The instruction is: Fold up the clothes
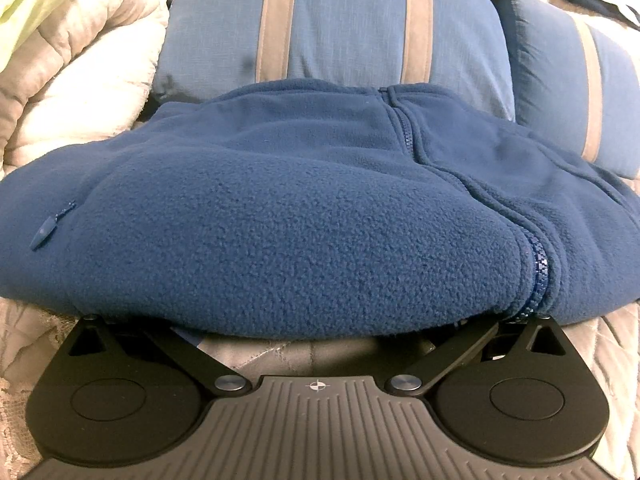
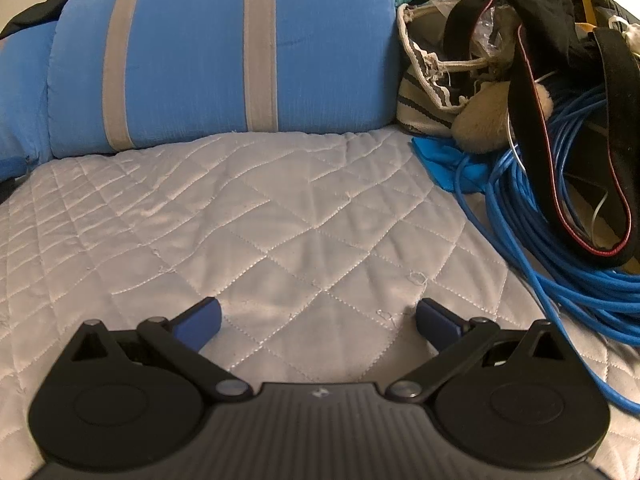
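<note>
The fleece [image 1: 280,216] fills mid-frame in the left view, its near edge draped over the left gripper [image 1: 316,326]; the fingertips are hidden beneath, linkage arms spread, so its grip cannot be told. The right gripper [image 2: 318,322] is released over bare quilt [image 2: 280,220], no fleece visible there. Two striped pillows [image 1: 340,28] sit along the top; one blue cable coil [image 2: 560,240] lies at right.

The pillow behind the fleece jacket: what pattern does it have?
Blue with grey vertical stripes; the pillow shows best in the left wrist view.
</note>
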A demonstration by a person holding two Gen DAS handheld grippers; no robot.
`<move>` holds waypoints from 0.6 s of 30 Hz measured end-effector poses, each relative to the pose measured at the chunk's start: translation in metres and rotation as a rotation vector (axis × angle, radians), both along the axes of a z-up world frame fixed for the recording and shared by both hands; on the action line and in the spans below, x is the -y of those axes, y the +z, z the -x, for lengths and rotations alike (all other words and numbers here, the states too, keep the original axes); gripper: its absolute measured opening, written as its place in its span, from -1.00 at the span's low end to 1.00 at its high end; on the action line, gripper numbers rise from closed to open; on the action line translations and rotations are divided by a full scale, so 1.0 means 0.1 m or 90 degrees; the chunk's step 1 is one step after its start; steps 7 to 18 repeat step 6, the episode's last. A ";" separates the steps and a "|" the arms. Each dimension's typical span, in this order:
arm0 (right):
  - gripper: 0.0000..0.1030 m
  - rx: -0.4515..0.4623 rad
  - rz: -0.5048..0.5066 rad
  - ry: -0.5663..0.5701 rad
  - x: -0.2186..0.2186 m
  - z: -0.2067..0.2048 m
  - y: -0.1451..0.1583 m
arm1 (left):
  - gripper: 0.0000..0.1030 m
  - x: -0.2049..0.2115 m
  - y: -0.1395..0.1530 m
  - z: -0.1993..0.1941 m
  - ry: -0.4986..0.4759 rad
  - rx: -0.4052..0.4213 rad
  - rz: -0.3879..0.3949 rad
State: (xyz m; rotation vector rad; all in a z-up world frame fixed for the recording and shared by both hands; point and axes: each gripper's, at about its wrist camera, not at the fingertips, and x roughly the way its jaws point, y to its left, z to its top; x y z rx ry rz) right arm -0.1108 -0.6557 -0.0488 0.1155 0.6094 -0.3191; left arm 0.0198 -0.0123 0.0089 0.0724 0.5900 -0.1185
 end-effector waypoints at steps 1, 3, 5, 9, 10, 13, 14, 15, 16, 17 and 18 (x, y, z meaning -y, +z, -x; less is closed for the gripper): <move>0.98 0.000 0.000 0.000 0.00 0.00 0.00 | 1.00 0.00 0.00 0.00 0.000 0.001 0.000; 0.98 0.000 0.001 0.000 -0.01 0.00 0.00 | 1.00 0.00 0.00 0.00 0.000 0.002 0.001; 0.98 0.001 0.001 0.000 -0.01 0.00 0.00 | 1.00 0.00 0.00 0.00 0.000 0.002 0.001; 0.98 0.001 0.001 0.000 -0.01 0.00 0.00 | 1.00 0.00 -0.01 0.00 0.000 0.002 0.001; 0.98 0.001 0.001 0.000 -0.01 0.00 0.00 | 1.00 0.00 -0.01 0.00 0.000 0.002 0.001; 0.98 0.001 0.001 0.000 -0.01 0.00 0.00 | 1.00 0.00 -0.01 0.00 0.000 0.002 0.001; 0.98 0.001 0.001 0.000 -0.01 0.00 0.00 | 1.00 0.00 -0.01 0.00 0.000 0.002 0.001; 0.98 0.001 0.001 0.000 -0.01 0.00 0.00 | 1.00 0.00 -0.01 0.00 0.000 0.002 0.001; 0.98 0.001 0.001 0.000 -0.01 0.00 0.00 | 1.00 0.00 -0.01 0.00 0.000 0.002 0.001; 0.98 0.001 0.001 0.000 -0.01 0.00 0.00 | 1.00 0.00 -0.01 0.00 0.000 0.002 0.001; 0.98 0.001 0.001 0.000 -0.01 0.00 0.00 | 1.00 0.00 -0.01 0.00 0.000 0.002 0.001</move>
